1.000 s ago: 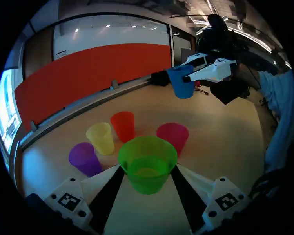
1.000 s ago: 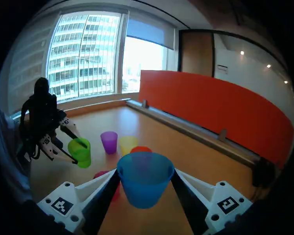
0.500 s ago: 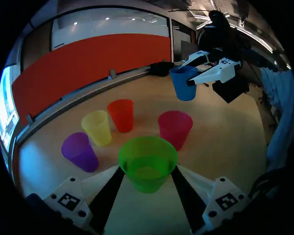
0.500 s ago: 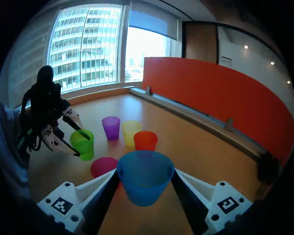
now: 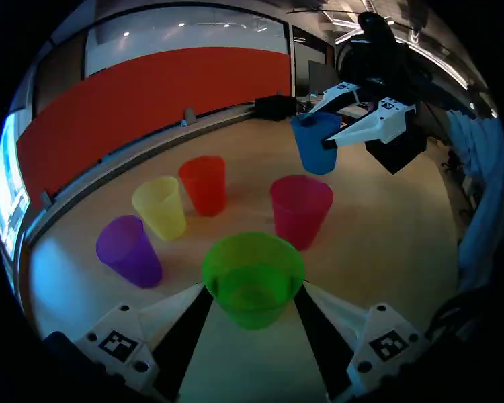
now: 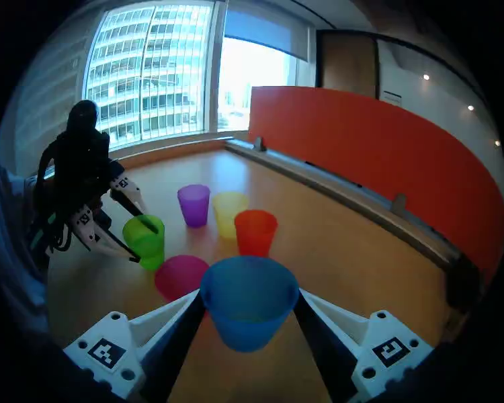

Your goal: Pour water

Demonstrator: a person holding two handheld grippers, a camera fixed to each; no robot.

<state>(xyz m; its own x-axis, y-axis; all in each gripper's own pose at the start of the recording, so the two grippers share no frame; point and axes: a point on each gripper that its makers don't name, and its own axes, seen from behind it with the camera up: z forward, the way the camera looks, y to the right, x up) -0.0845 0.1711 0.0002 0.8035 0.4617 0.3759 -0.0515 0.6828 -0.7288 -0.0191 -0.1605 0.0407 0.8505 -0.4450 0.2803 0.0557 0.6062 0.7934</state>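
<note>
**Left gripper view: two cups in the air, lots of ways to make a puddle**

On the wooden table [image 5: 386, 221], going from the left, a purple cup [image 5: 128, 250], a yellow cup [image 5: 160, 207], an orange cup [image 5: 203, 185] and a pink cup [image 5: 300, 209] are stood upright, close together but not touching. The green cup [image 5: 253, 279] is clamped between both fingers of the left gripper [image 5: 253, 290], just in front of the pink one. Further right, the blue cup [image 5: 315, 142] is pinched by the right gripper [image 5: 312, 132] and held upright above the table, beyond the pink cup.

In the right gripper view that same two-sided squeeze on the blue cup is seen up close. Water can't be made out for sure in either held cup.

Likely trouble: the held cups are well apart, so anything tipped now would probably land on the table or in the pink cup. Thin plastic could also be squashed, or slip, if it's tilted too fast.
</note>
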